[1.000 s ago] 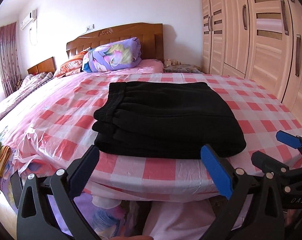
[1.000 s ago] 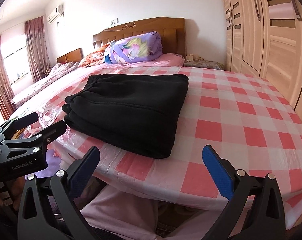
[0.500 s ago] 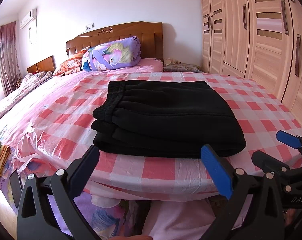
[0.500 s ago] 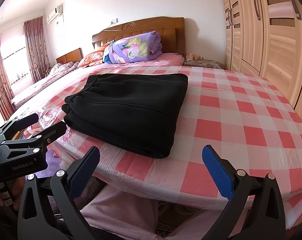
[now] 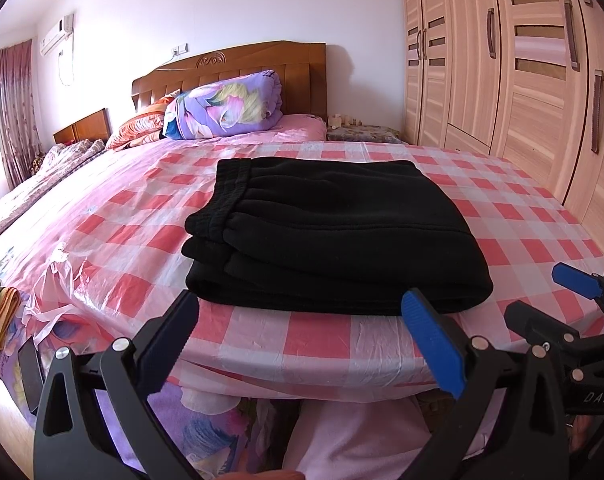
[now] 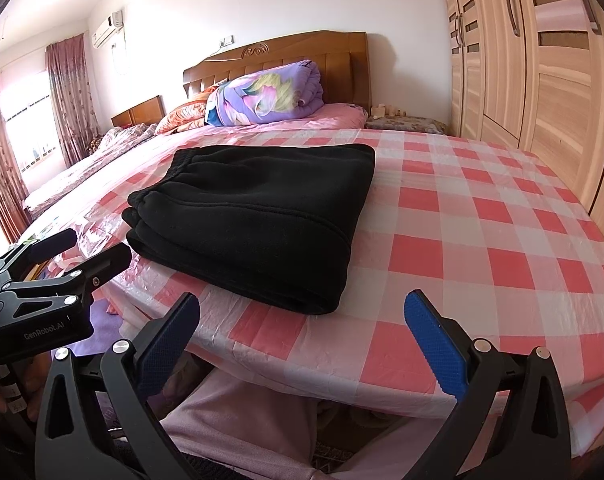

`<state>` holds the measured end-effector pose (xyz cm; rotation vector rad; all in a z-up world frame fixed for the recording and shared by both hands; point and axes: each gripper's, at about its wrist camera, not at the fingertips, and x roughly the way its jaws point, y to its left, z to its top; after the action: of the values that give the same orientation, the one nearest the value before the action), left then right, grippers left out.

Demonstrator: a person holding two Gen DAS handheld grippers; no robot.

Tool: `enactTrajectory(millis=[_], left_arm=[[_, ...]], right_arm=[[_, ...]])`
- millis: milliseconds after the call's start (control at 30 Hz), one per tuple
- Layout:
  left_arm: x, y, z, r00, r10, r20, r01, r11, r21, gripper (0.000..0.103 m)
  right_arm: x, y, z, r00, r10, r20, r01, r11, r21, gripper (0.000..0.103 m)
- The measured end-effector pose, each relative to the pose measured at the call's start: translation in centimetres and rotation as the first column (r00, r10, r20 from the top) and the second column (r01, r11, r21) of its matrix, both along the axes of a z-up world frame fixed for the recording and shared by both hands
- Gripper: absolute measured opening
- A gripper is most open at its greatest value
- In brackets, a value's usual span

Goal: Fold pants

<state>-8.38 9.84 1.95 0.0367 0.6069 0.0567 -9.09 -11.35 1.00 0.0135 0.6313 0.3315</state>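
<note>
The black pants (image 5: pixel 334 236) lie folded into a thick, squarish stack on the bed (image 5: pixel 114 240), on top of a pink and white checked plastic cover (image 6: pixel 482 232), near the foot edge. The fabric looks soft and fleecy. The gathered elastic waistband (image 5: pixel 226 196) runs along the left side of the stack, where several layers show one above another; the right side and near edge are rounded folds. The top layer lies flat and fairly smooth, with a seam line crossing it. In the right wrist view the same stack (image 6: pixel 258 216) sits left of centre, with open checked cover to its right. The left gripper (image 5: pixel 302 344) hangs just off the foot edge of the bed, its jaws spread wide with nothing between them, the blue pad (image 5: pixel 434 344) of 1 finger in front of the stack's near right corner. The right gripper (image 6: pixel 306 344) is likewise spread wide and holding nothing, off the bed edge to the right of the pants. Each gripper shows at the side of the other's view. At the head of the bed a rolled purple flowered quilt (image 5: pixel 226 106) rests against a wooden headboard (image 5: pixel 262 64). A light wooden wardrobe (image 5: pixel 522 80) stands along the right.
</note>
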Motion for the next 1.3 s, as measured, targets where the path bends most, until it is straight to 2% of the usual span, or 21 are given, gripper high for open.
enactTrajectory(millis=[1300], left_arm=[[0.14,-0.01,0.03,1.0,0.008,-0.016,-0.009,1.0,-0.008,0.101]], right_arm=[[-0.24,0.23,-0.25,1.0,-0.007,-0.006,0.007,1.0,0.009,0.099]])
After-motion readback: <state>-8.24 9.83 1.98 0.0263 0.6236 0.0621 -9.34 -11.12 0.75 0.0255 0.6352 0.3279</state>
